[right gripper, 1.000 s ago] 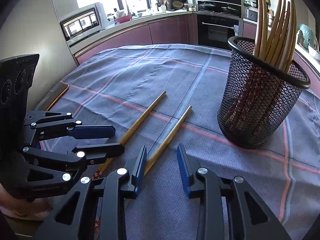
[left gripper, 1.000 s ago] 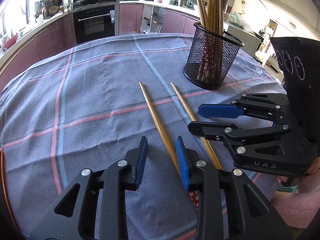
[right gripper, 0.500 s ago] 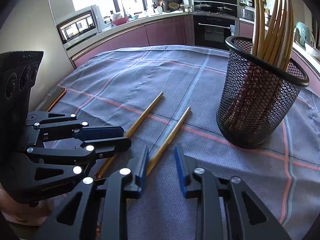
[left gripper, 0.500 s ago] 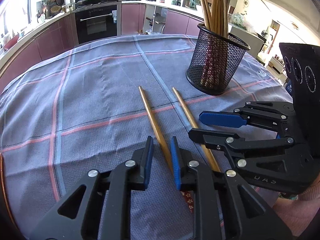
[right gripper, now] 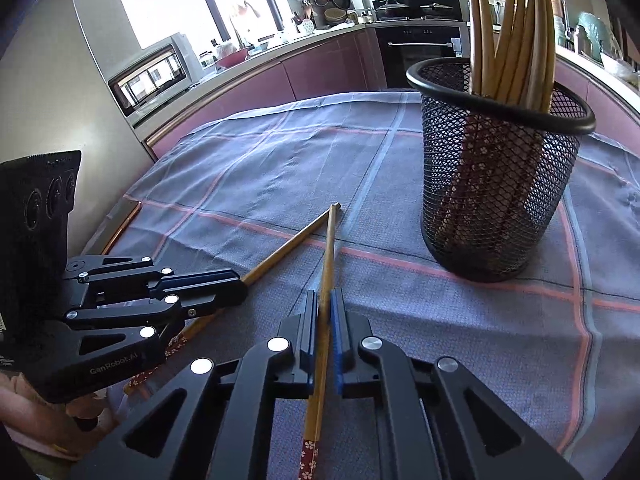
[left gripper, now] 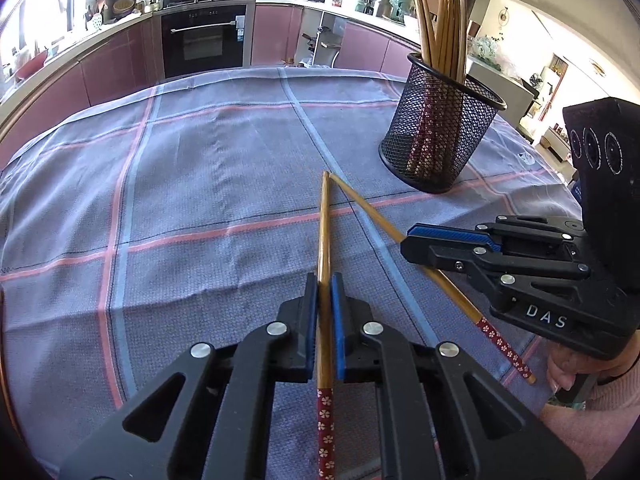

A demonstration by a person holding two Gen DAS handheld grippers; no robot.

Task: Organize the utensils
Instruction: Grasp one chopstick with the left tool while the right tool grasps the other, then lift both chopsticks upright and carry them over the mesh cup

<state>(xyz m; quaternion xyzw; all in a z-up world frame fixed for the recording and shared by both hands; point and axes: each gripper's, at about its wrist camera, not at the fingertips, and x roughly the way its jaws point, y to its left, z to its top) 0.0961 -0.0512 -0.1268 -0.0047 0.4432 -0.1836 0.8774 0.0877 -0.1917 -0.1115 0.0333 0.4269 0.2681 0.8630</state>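
Left gripper [left gripper: 325, 280]: seen at the bottom centre of the left wrist view, its blue pads pressed tight on a chopstick; in the right wrist view it sits at the lower left [right gripper: 240, 292], clamped on the same stick.
Left chopstick [left gripper: 324, 236]: runs up the middle of the left wrist frame from between the pads, its red flower-patterned end toward the bottom edge and its plain tip toward the centre of the frame.
Right gripper [right gripper: 325, 294]: at the bottom centre of the right wrist view, jaws closed on the other chopstick; in the left wrist view it shows at the right [left gripper: 406, 242], marked DAS.
Right chopstick [right gripper: 329, 248]: rises up the middle of the right wrist frame; its patterned end points to the bottom edge.
Tips: the two plain tips meet or nearly meet near the centre of both frames; whether they touch cannot be told.
Mesh holder [left gripper: 440, 136]: black, upright, in the upper right of both frames, apart from the two tips.
Chopsticks in holder [left gripper: 440, 20]: a bundle standing upright, leaning on the rim.
Tablecloth [left gripper: 200, 200]: grey-blue with pink and pale blue lines, covering the table.
Person: a hand [left gripper: 568, 372] and pink sleeve [left gripper: 616, 384] at the lower right edge of the left wrist view.
Background: a dark oven [left gripper: 208, 40] and pink cabinets at the top.
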